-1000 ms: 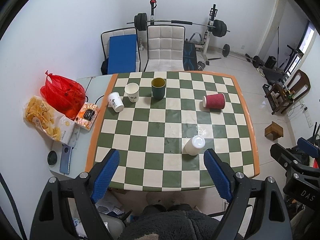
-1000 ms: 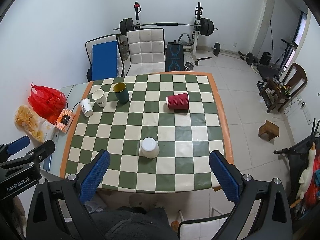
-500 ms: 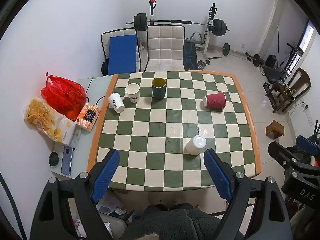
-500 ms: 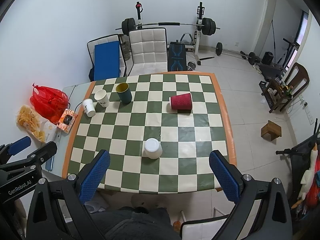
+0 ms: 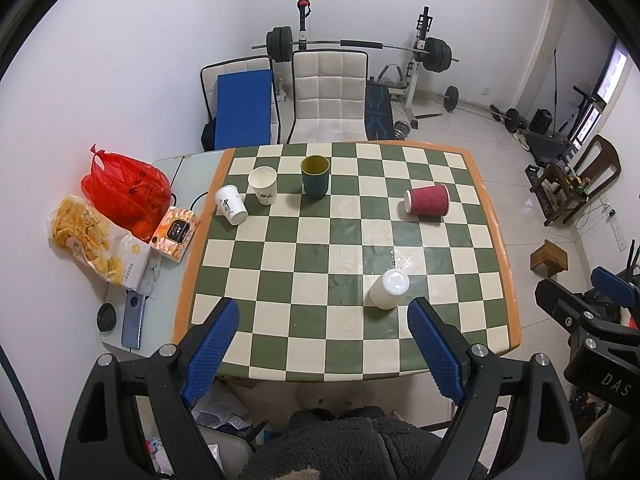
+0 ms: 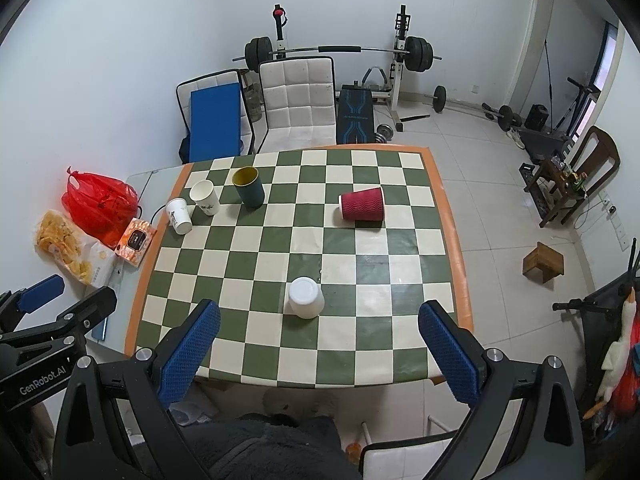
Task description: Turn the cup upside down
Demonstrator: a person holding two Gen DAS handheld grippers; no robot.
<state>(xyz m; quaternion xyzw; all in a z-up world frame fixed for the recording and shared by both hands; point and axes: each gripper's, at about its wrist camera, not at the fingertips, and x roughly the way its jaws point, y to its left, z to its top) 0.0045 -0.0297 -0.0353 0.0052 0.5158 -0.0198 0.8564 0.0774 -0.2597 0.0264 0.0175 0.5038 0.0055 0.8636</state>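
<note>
A white cup stands upside down near the front of the checkered table; it also shows in the right wrist view. A red ribbed cup lies on its side at the right, also in the right wrist view. A dark green cup stands upright at the back, next to two white paper cups, one tilted. My left gripper and right gripper are both open and empty, held high above the table's front edge.
A red bag, a snack bag, an orange box and a phone lie on the side table at the left. Chairs and a barbell rack stand behind. A wooden stool is on the floor right.
Both grippers have drifted slightly, so the table shifts a little in view. The cups have not moved.
</note>
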